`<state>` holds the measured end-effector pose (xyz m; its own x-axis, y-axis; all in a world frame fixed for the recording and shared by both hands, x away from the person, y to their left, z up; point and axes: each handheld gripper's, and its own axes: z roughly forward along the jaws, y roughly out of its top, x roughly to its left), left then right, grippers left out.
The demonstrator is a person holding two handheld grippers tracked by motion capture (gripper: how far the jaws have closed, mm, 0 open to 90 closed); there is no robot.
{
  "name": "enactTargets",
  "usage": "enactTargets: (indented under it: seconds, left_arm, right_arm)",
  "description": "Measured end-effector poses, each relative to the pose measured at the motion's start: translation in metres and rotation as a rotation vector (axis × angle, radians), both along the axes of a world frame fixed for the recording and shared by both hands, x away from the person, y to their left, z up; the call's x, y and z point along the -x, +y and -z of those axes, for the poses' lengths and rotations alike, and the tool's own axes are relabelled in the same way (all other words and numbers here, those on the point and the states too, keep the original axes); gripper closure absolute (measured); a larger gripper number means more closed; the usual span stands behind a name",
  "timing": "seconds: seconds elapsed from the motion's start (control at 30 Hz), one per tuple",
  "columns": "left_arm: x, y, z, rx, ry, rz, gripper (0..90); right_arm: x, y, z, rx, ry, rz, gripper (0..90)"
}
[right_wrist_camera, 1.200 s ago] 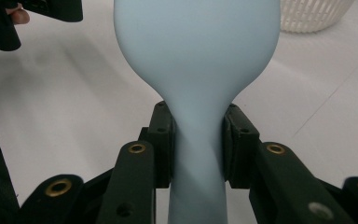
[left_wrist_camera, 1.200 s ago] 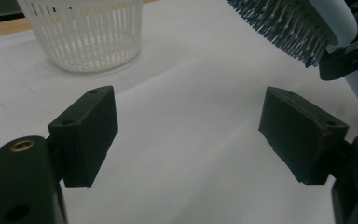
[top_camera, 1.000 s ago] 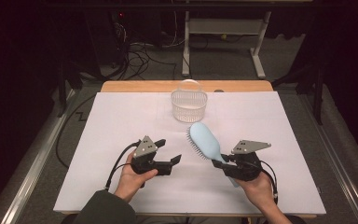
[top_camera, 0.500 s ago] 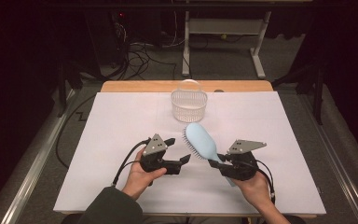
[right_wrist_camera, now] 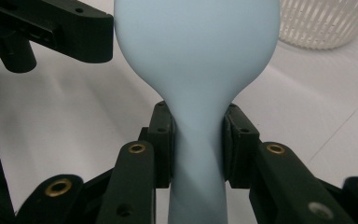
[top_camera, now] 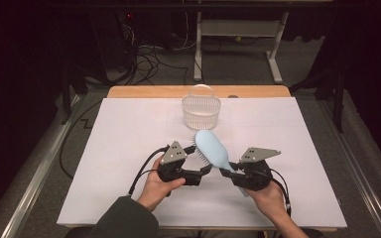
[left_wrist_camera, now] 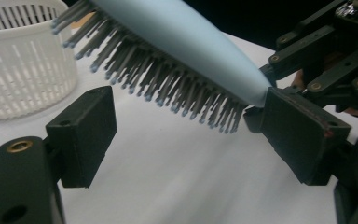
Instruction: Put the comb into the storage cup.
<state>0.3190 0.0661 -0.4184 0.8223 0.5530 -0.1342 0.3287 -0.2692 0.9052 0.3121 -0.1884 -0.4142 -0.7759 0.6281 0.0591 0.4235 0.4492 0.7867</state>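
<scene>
A light blue hairbrush [top_camera: 212,148] is held above the white table with its grey bristles facing left and down. My right gripper [top_camera: 229,170] is shut on its narrow neck [right_wrist_camera: 196,140], one pad on each side. My left gripper [top_camera: 204,172] is open just left of that grip. Its jaws stand wide apart under the bristles [left_wrist_camera: 168,88], and nothing is between the pads. In the left gripper view the right pad [left_wrist_camera: 303,135] comes close to the brush's neck. In the right gripper view a jaw of the left gripper [right_wrist_camera: 51,23] shows beside the brush head [right_wrist_camera: 196,46].
A white slatted plastic basket [top_camera: 201,111] with a handle stands at the back middle of the white sheet [top_camera: 129,129], just beyond the brush head. The table's wooden edge [top_camera: 149,92] runs behind it. Cables and a table frame lie on the dark floor beyond.
My left gripper has moved right and slightly up, closing in under the brush's bristles. The right gripper has kept its grip in place, and the brush head has swung a little to the left.
</scene>
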Motion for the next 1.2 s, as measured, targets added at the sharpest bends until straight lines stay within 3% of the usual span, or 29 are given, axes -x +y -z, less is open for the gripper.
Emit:
enactTargets:
  seconds: [0.63,1.2]
  left_arm:
    - [-0.004,-0.010,0.001,-0.007,0.028,0.005,15.8]
    - [-0.012,-0.018,0.001,0.029,0.074,-0.009,16.4]
  right_arm:
    - [0.001,0.011,0.000,0.005,-0.017,-0.012,70.3]
    - [0.004,0.017,0.002,0.026,-0.038,-0.004,70.3]
